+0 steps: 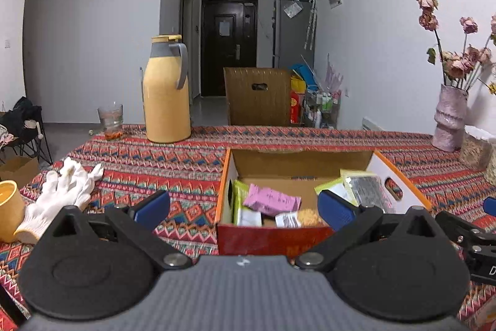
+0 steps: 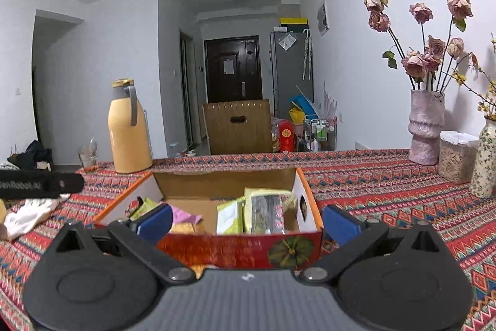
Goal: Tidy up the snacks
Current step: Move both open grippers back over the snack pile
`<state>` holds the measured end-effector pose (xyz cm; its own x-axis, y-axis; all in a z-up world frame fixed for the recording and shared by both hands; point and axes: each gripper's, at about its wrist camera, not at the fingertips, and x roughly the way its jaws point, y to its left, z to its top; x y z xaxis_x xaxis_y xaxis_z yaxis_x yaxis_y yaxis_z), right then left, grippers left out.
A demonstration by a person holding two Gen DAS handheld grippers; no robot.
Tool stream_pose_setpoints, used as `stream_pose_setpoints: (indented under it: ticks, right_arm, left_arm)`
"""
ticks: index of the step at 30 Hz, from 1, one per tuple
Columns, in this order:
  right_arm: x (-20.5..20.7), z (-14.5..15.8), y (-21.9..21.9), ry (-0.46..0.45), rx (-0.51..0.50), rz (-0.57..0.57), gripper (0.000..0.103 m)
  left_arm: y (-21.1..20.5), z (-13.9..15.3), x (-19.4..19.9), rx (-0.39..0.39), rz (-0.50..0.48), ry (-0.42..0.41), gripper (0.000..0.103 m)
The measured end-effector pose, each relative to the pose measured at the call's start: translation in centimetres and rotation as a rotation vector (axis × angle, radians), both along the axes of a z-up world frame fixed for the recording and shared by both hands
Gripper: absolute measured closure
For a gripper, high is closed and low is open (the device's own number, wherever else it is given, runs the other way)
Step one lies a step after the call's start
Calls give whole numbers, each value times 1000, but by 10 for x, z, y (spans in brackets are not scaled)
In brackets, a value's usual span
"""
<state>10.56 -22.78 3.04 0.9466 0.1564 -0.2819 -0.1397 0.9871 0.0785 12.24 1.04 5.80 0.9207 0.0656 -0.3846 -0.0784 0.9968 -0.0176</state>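
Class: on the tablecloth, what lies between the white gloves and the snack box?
Nothing: in the left wrist view, only bare patterned tablecloth lies between the gloves and the box.

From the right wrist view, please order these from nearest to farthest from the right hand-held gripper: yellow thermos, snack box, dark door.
1. Snack box, directly ahead of the right hand-held gripper.
2. Yellow thermos, on the table's far left.
3. Dark door, down the hallway.
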Motion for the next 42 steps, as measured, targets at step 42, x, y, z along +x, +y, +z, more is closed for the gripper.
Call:
stream_pose_setpoints:
  ticks: [42]
  right_arm:
    - [-68,-68,-30,169,37,-21,0]
  left_arm:
    - [-15,-104,-53,-20,-149,330,0]
